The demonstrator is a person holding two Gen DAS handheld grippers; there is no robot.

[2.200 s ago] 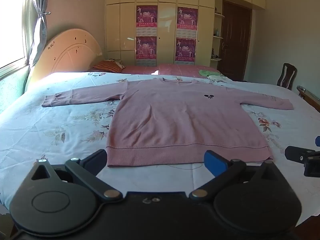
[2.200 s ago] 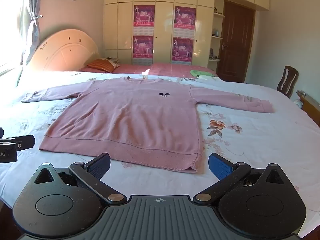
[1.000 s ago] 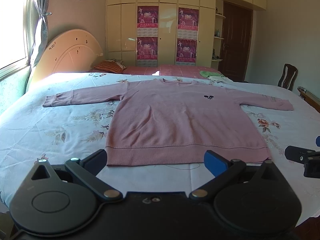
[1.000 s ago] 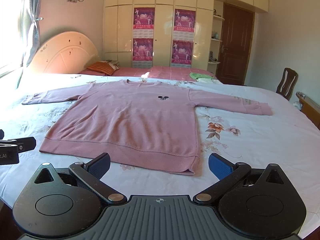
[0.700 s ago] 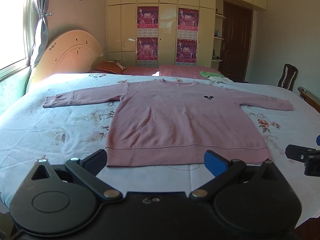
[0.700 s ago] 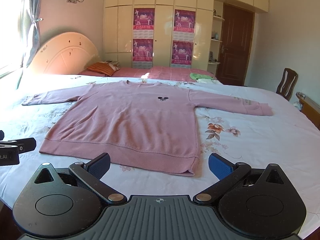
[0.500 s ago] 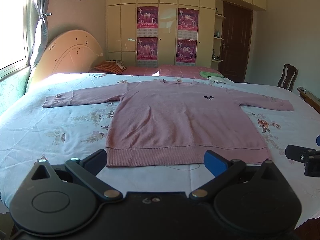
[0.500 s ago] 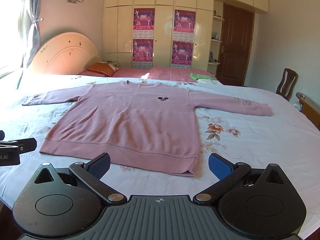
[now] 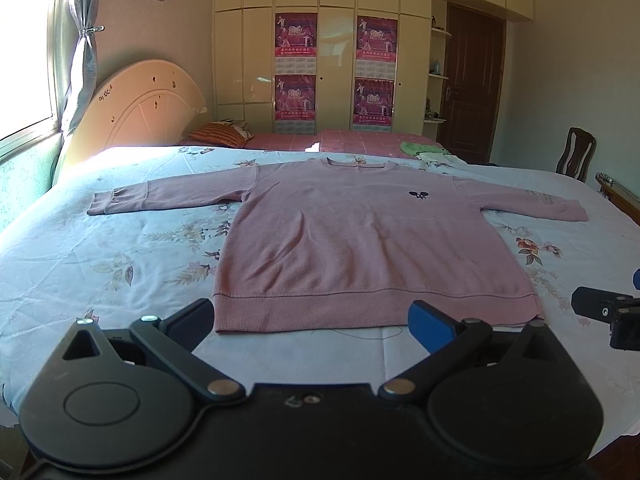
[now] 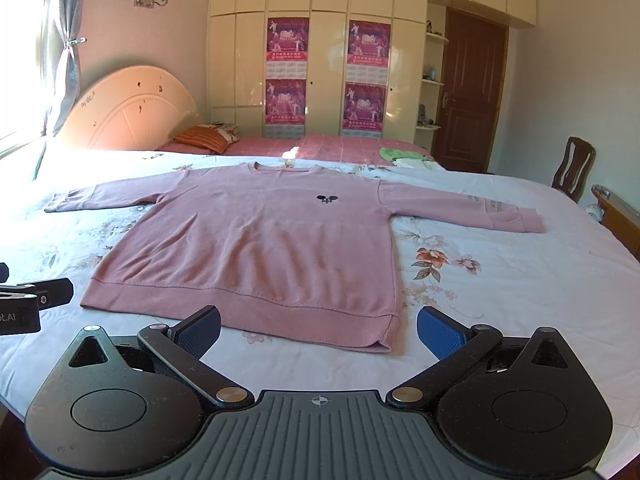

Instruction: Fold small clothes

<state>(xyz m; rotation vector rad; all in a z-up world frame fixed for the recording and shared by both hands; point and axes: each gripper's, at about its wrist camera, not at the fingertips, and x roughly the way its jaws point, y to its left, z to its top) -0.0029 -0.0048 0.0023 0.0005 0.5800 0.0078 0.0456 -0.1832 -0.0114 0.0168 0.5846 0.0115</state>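
A pink long-sleeved sweater (image 9: pixel 360 240) lies flat, front up, on the flowered bedsheet (image 9: pixel 120 256), sleeves spread to both sides, hem nearest me. It also shows in the right wrist view (image 10: pixel 260 248). My left gripper (image 9: pixel 312 320) is open and empty, just short of the hem's left part. My right gripper (image 10: pixel 318 330) is open and empty, just short of the hem's right corner. Each gripper's tip shows at the edge of the other's view, the right gripper (image 9: pixel 604 312) and the left gripper (image 10: pixel 36 300).
A curved headboard (image 9: pixel 140 108) and a window with a curtain (image 9: pixel 72 60) stand at the left. A second bed with a striped pillow (image 9: pixel 220 134) and green cloth (image 9: pixel 416 147) lies behind. A wardrobe, a door (image 9: pixel 468 88) and a chair (image 9: pixel 576 158) are beyond.
The right wrist view has shifted slightly, with the sweater sitting a little lower and nearer than 2.2 s ago. The left gripper has barely moved. Both stay open.
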